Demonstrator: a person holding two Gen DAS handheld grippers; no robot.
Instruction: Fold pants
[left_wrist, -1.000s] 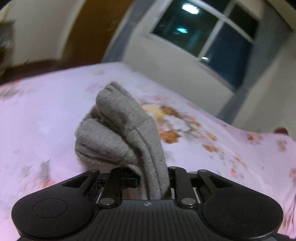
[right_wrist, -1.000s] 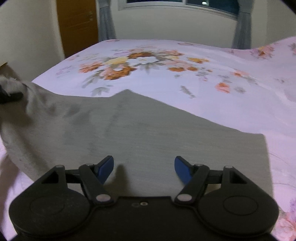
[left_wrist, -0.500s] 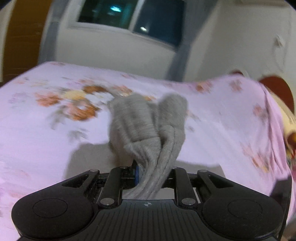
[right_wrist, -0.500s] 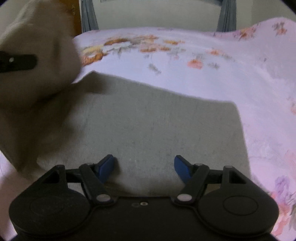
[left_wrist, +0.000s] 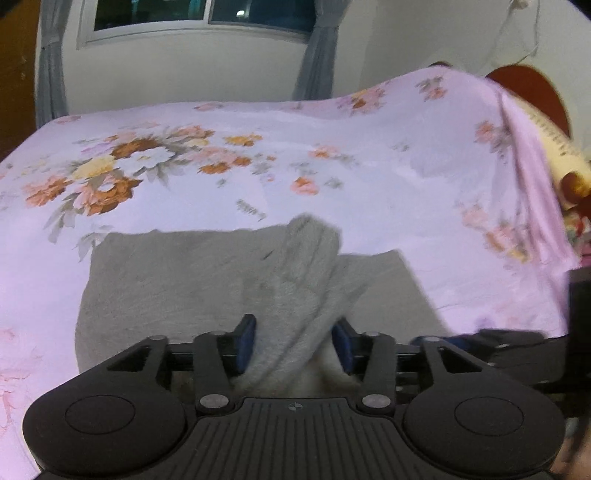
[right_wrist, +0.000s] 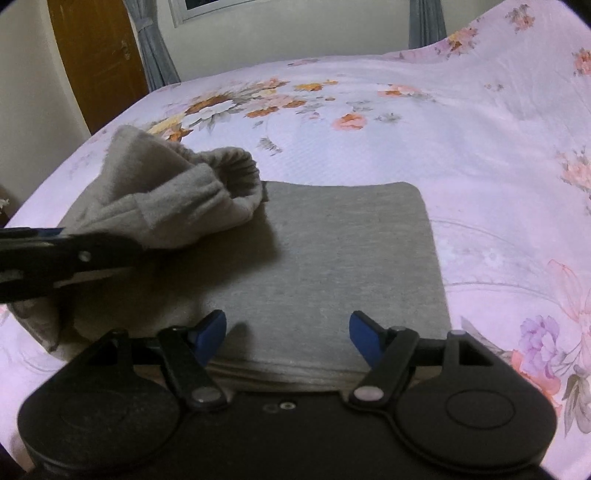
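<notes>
Grey pants (right_wrist: 332, 258) lie folded flat on the bed (right_wrist: 443, 147); my left gripper (left_wrist: 293, 349) has its jaws parted, the bunched cuff end sitting loose between them – whether the pads touch it I cannot tell. My right gripper (right_wrist: 288, 332) is spread wide, empty, above the near fold – curtains (left_wrist: 317, 55) and window (left_wrist: 203, 14) beyond

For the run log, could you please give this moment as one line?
left gripper: open around bunched pants end | right gripper: open over folded part | surface: floral bedsheet
</notes>
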